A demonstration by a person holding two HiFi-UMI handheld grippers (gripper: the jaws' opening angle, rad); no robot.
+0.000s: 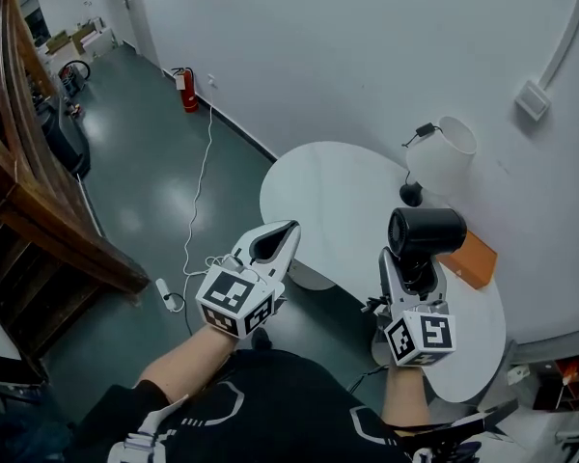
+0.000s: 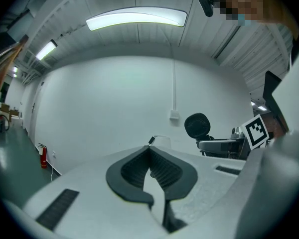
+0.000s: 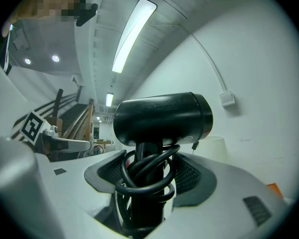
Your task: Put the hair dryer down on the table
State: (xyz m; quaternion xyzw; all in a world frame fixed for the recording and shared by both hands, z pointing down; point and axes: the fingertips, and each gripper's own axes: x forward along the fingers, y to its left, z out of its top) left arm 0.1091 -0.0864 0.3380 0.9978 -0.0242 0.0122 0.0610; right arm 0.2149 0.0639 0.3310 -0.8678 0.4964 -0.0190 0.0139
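A black hair dryer (image 1: 426,231) stands upright in my right gripper (image 1: 408,270), held in the air above the near edge of the white table (image 1: 328,196). In the right gripper view the dryer's barrel (image 3: 162,118) lies crosswise above the jaws, and my right gripper (image 3: 148,183) is shut on its handle, which has the black cord wound round it. My left gripper (image 1: 286,231) hovers to the left, off the table's edge and over the floor. Its jaws meet at the tips (image 2: 150,152) with nothing between them. The dryer (image 2: 197,125) also shows at the right of the left gripper view.
On the table stand a white lamp (image 1: 444,150) by the wall, a small black object (image 1: 411,195) beside it and an orange box (image 1: 469,258) just behind the dryer. A white cable (image 1: 198,196) runs across the dark floor. A wooden stair rail (image 1: 39,191) is at the left.
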